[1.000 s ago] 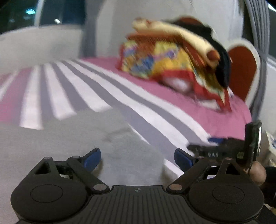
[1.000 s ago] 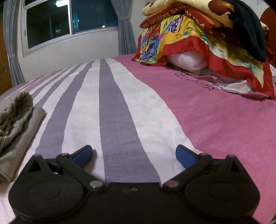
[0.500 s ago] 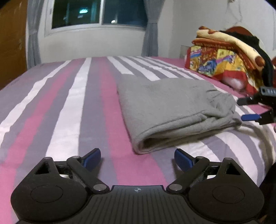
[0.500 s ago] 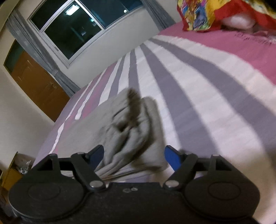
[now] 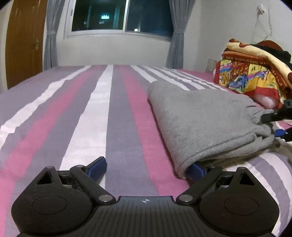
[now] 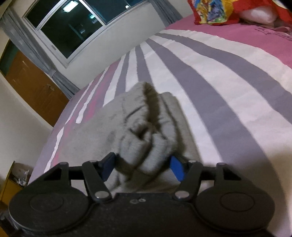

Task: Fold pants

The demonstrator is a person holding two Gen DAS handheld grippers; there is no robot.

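Observation:
The grey pants lie folded in a thick stack on the striped bed. My left gripper is open at the stack's near corner; its right finger sits under the folded edge and its left finger rests on bare sheet. In the right wrist view the pants' bunched waistband end fills the space between my right gripper's blue pads, which press on it from both sides. The right gripper also shows in the left wrist view at the far right end of the pants.
A pile of colourful blankets and pillows sits at the head of the bed. A window with grey curtains and a wooden door are beyond the bed. A small bin stands on the floor at left.
Both grippers have swung round to the pants. The left one has come in low with one finger under the folded edge. The right one has narrowed around the waistband end.

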